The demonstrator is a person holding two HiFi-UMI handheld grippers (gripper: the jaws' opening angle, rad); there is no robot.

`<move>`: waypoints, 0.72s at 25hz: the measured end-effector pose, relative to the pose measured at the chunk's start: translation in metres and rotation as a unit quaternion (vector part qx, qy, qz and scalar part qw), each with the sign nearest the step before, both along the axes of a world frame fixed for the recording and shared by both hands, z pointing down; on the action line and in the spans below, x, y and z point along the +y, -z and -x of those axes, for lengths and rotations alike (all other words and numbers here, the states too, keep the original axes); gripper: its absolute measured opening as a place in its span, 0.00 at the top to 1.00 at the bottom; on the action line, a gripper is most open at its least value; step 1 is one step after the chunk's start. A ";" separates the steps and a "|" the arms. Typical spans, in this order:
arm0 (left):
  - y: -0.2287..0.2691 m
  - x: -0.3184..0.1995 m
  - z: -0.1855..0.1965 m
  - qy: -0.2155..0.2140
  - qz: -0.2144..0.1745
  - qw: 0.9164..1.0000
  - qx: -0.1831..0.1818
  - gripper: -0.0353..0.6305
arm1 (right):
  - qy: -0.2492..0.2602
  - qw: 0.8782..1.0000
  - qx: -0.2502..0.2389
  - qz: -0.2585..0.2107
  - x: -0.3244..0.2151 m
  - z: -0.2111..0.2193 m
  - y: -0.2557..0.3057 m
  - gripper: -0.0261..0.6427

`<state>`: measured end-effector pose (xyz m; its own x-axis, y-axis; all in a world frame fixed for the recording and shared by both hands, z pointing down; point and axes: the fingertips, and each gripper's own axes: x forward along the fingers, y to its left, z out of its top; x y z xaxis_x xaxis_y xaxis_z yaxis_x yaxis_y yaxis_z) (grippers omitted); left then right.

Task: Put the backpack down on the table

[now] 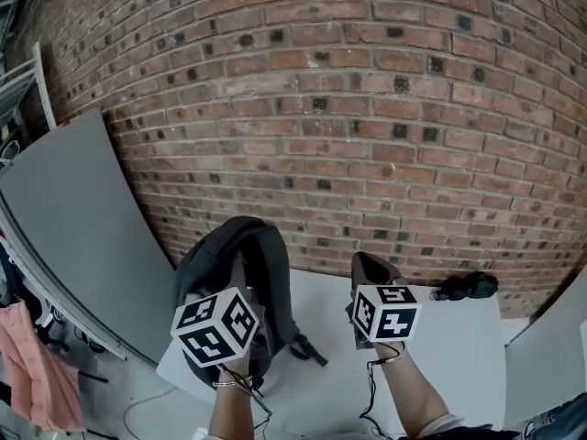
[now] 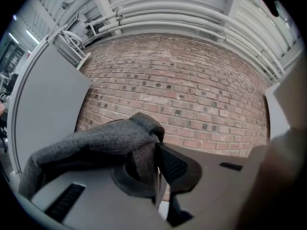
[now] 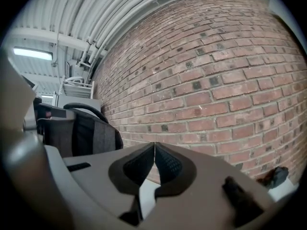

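Currently gripped: my left gripper (image 2: pixel 157 145) is pinched tight on a fold of grey fabric at the top of the backpack (image 1: pixel 246 266).
Other hand: my right gripper (image 3: pixel 154 145) has its jaws pressed together with nothing between them. It is held about level beside the backpack and apart from it.
Backpack place: it stands upright over the left corner of the white table (image 1: pixel 449 360), held by its top. I cannot tell whether its base touches the tabletop.
Markings: black-and-white square markers cover both gripper cubes. I make out no lettering I can read on the backpack.
Far edge: the table runs right up to the brick wall (image 1: pixel 367 108).
Left edge: a grey panel (image 1: pixel 73 236) leans just beside the table corner, close to the backpack.
Right side: a small black object (image 1: pixel 466 287) lies on the table near the wall, well apart from the backpack.
Open room: bare tabletop lies between the backpack and the black object, around my right gripper.
Off the table: a pink cloth (image 1: pixel 32 365) hangs low at the far left, beyond the panel.
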<state>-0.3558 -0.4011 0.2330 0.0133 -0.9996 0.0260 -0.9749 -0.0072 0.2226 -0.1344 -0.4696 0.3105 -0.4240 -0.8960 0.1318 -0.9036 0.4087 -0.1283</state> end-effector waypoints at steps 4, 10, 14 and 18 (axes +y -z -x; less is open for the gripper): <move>0.002 -0.022 0.015 -0.004 0.000 1.000 -0.010 0.90 | -0.004 1.000 0.002 0.002 -0.016 0.019 -0.003 0.92; -0.008 -0.048 0.036 -0.008 0.001 1.000 -0.025 0.90 | -0.014 1.000 0.014 0.010 -0.033 0.033 -0.011 0.92; -0.018 -0.058 0.039 -0.014 0.006 1.000 -0.021 0.90 | -0.020 0.999 0.017 0.024 -0.037 0.037 -0.022 0.92; -0.034 -0.061 0.038 -0.021 0.011 1.000 -0.003 0.90 | -0.020 0.999 0.029 0.032 -0.034 0.042 -0.032 0.92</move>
